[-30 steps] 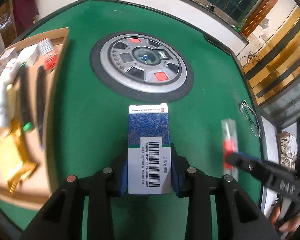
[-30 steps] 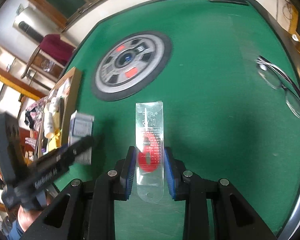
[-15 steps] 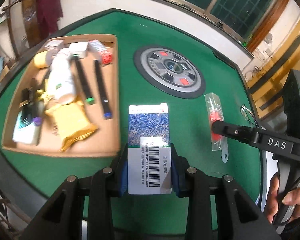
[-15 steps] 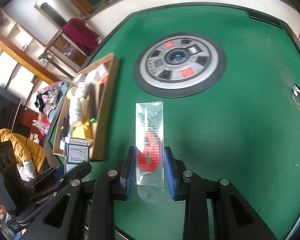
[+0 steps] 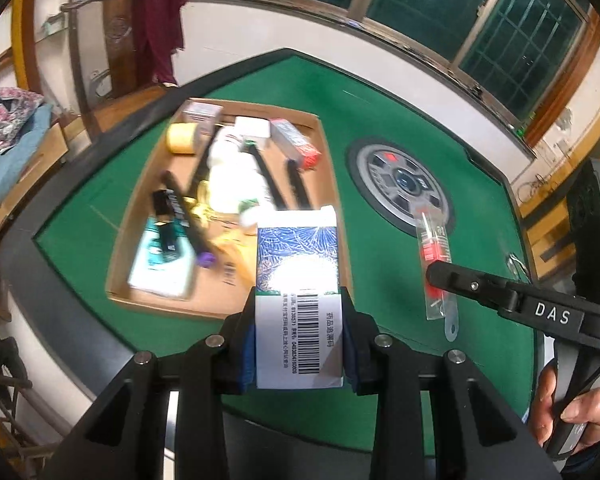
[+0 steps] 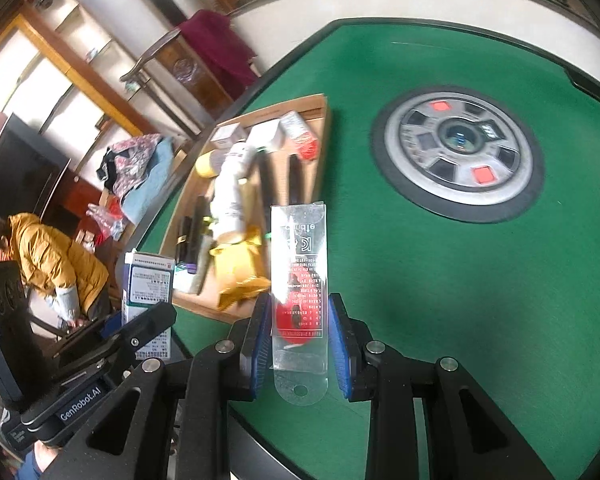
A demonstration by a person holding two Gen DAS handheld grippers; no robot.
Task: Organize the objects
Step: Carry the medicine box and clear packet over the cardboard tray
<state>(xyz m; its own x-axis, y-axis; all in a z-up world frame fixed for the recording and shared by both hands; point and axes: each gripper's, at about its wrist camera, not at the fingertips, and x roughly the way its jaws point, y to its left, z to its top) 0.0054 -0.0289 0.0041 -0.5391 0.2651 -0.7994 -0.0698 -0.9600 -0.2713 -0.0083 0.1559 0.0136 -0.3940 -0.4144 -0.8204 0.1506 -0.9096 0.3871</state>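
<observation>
My left gripper [image 5: 299, 338] is shut on a blue and white medicine box [image 5: 298, 280] with a barcode label, held in the air above the near right corner of the cardboard tray [image 5: 328, 168]. My right gripper [image 6: 300, 344] is shut on a clear plastic packet [image 6: 299, 280] with a red item inside, held above the green table near the tray's right side. The packet also shows in the left wrist view [image 5: 436, 256], and the box in the right wrist view [image 6: 148, 292].
The tray holds several items: a white bottle [image 6: 234, 188], black pens [image 5: 296, 182], a yellow packet [image 6: 240, 272], a yellow roll [image 5: 182, 138], small boxes. A round grey control panel [image 6: 458, 152] sits mid-table. The table's dark rim [image 5: 60, 280] is close below. A person in yellow [image 6: 48, 264] is off-table left.
Both grippers have risen and pulled back with their loads. The whole tray has come into view and the table looks farther below.
</observation>
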